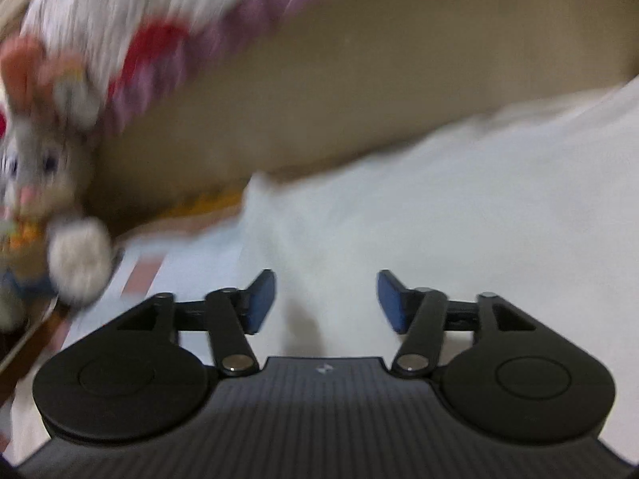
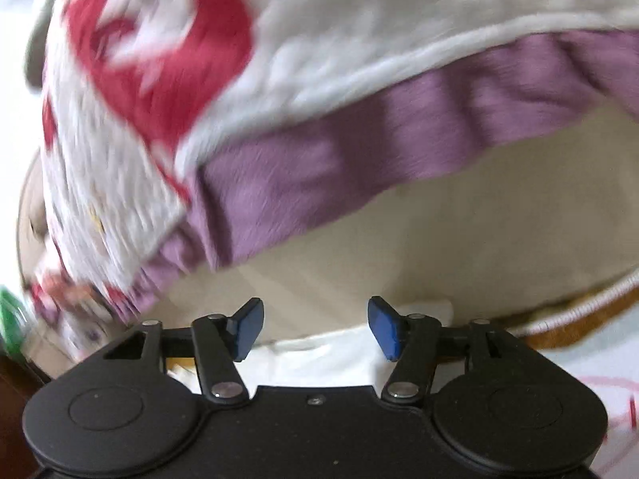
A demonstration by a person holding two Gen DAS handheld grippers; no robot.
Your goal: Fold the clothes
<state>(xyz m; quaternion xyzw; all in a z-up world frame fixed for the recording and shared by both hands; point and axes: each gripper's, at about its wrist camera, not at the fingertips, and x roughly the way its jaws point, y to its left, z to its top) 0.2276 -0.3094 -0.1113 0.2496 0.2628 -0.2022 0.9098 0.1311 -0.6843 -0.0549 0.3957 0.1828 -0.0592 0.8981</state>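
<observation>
In the left wrist view the left gripper (image 1: 326,299) stood with its jaws well apart and nothing between the blue pads (image 1: 261,299). Under and beyond them lay a white cloth (image 1: 439,219), spreading from the centre out toward three o'clock. Past it a tan surface (image 1: 359,80) ran across the middle of the picture. At nine o'clock sat a grey plush rabbit (image 1: 44,167), blurred. From eleven toward one o'clock stretched the white garment (image 1: 120,12) with its red print and purple hem, blurred too, clear of the jaws.

In the right wrist view the right gripper (image 2: 315,327) also had its jaws wide, holding nothing. Just beyond the pads (image 2: 383,327) lay a crumpled white fabric (image 2: 319,355), and at three to four o'clock an orange band with white trim (image 2: 579,315). Farther off was the cream surface (image 2: 459,239). The white garment (image 2: 339,40) filled the upper half, from nine through twelve to two o'clock, its purple hem (image 2: 359,147) sweeping across the middle, apart from the pads.
</observation>
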